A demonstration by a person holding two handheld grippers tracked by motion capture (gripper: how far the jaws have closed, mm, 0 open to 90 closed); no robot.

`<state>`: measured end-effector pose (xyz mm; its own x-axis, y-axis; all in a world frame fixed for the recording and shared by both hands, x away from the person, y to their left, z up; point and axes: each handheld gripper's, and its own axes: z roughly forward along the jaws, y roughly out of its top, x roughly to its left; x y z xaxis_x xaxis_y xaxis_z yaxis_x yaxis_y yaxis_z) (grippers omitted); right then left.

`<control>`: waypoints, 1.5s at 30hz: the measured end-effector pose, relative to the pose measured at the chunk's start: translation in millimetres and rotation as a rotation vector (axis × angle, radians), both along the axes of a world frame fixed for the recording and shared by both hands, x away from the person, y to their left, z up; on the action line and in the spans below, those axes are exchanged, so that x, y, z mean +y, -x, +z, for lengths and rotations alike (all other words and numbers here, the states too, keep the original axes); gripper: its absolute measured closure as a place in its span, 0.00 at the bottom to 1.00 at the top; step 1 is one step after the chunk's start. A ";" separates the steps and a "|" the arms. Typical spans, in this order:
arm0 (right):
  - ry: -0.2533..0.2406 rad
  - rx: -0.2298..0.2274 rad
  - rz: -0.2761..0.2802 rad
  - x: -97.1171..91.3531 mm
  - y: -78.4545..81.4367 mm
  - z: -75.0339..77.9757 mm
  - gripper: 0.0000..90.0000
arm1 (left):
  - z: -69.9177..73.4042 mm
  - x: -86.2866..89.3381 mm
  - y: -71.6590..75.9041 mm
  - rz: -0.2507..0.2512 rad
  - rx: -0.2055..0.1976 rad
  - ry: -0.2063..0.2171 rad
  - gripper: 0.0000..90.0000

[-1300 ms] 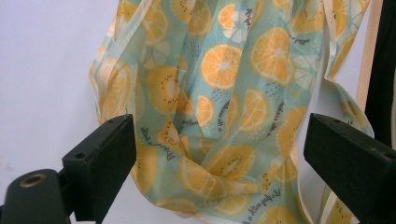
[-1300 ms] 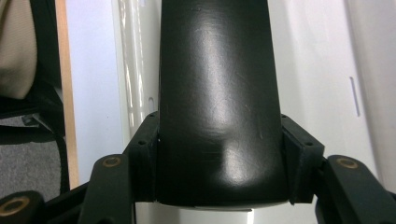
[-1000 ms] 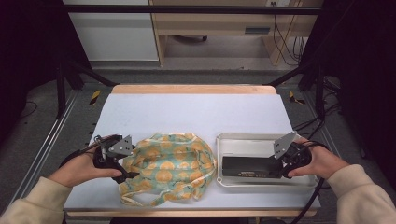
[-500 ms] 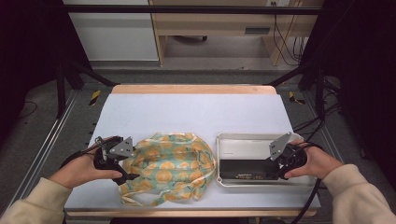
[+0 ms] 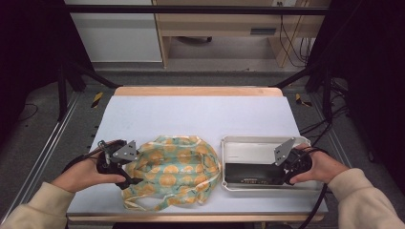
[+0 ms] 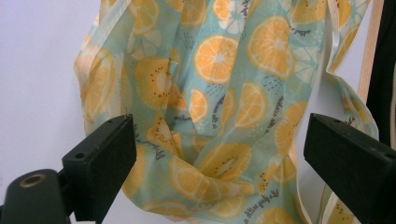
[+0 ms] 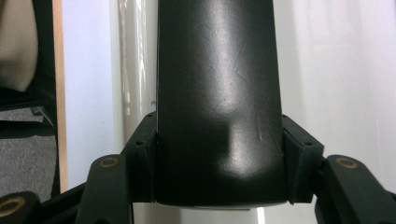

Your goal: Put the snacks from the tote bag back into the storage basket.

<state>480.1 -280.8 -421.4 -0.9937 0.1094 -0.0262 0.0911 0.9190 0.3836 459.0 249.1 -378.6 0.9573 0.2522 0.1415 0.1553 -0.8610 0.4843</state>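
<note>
- High view: a fruit-print cloth bag lies crumpled on the white table, near its front edge and left of centre. The left gripper sits at the bag's left edge, held by the person's left hand. To the right, just beside the bag, stands a white tray with a black box lying along its near side. The right gripper, in the right hand, is at the box's right end.
- Left gripper view: the jaws stand wide apart, with the bunched bag between and beyond them; neither pad presses on it, and nothing is held.
- Right gripper view: the jaws clamp the black box from both sides, pads flat against its walls, over the tray.
</note>
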 end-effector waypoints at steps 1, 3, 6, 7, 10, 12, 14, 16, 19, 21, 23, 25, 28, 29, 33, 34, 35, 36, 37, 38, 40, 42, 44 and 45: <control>0.006 0.003 -0.003 -0.1 0.0 -0.9 0.47 | -0.5 0.4 0.0 0.001 0.000 0.000 0.10; 0.014 0.002 -0.010 0.5 -0.5 -2.4 0.47 | -0.9 1.1 -0.1 0.004 0.001 -0.004 0.10; 0.023 0.001 -0.006 1.3 -1.5 -4.6 0.47 | -1.8 2.3 0.0 0.005 0.003 -0.002 0.10; 0.027 0.001 0.002 1.3 -2.2 -4.8 0.47 | -2.0 2.6 0.2 0.005 0.003 -0.002 0.10; 0.030 0.003 0.005 1.4 -2.7 -5.7 0.47 | -3.2 3.4 0.3 0.006 0.005 -0.001 0.10; 0.032 -0.002 0.009 1.4 -2.9 -6.7 0.47 | -3.9 3.5 0.3 0.007 0.006 -0.004 0.10; 0.034 -0.004 0.011 1.2 -3.3 -7.3 0.47 | -4.7 3.5 0.2 0.007 0.008 -0.001 0.10; 0.033 -0.007 0.018 1.0 -4.0 -8.1 0.47 | -5.4 3.5 0.3 0.004 0.008 -0.002 0.10; 0.032 -0.002 0.013 0.6 -4.4 -8.6 0.47 | -5.8 3.5 0.1 0.005 0.011 -0.005 0.10; 0.030 -0.004 0.015 0.9 -4.8 -8.8 0.46 | -5.6 3.7 -0.1 0.005 0.012 -0.007 0.10; 0.029 -0.008 0.021 1.3 -5.2 -9.3 0.44 | -5.7 3.8 0.0 0.006 0.011 -0.005 0.10; 0.036 -0.005 0.021 2.4 -5.5 -10.2 0.42 | -5.8 3.9 0.3 0.005 0.012 -0.006 0.10; 0.044 -0.001 0.010 3.2 -6.3 -11.0 0.41 | -6.6 4.3 0.7 0.008 0.012 -0.004 0.10; 0.046 -0.004 0.010 3.1 -7.1 -11.4 0.41 | -7.1 4.6 0.8 0.008 0.014 -0.003 0.10; 0.048 -0.001 0.006 2.9 -9.1 -11.8 0.40 | -8.2 5.8 0.9 0.008 0.015 -0.005 0.10; 0.051 0.002 -0.001 2.8 -9.5 -11.5 0.39 | -8.2 6.3 0.7 0.010 0.015 -0.006 0.10; 0.047 0.001 -0.008 2.6 -9.8 -11.4 0.39 | -8.4 6.5 0.7 0.010 0.015 -0.006 0.10; 0.049 0.002 -0.006 2.3 -10.3 -11.1 0.39 | -8.5 6.8 0.6 0.010 0.014 -0.006 0.10; 0.049 0.002 -0.014 2.1 -10.5 -11.2 0.38 | -8.4 7.0 0.6 0.011 0.015 -0.006 0.10; 0.049 0.000 -0.017 1.9 -10.7 -11.2 0.38 | -8.5 7.1 0.8 0.011 0.016 -0.005 0.10; 0.047 0.005 -0.017 1.8 -10.5 -10.6 0.36 | -8.5 7.3 1.1 0.013 0.017 -0.004 0.10; 0.039 0.005 -0.025 1.9 -9.9 -9.0 0.34 | -8.5 7.4 1.2 0.013 0.019 -0.004 0.10; 0.039 0.008 -0.039 2.5 -9.2 -7.6 0.30 | -8.6 7.4 1.1 0.012 0.020 -0.006 0.10; 0.037 0.005 -0.037 2.6 -9.0 -6.9 0.28 | -8.7 7.3 1.0 0.012 0.019 -0.005 0.10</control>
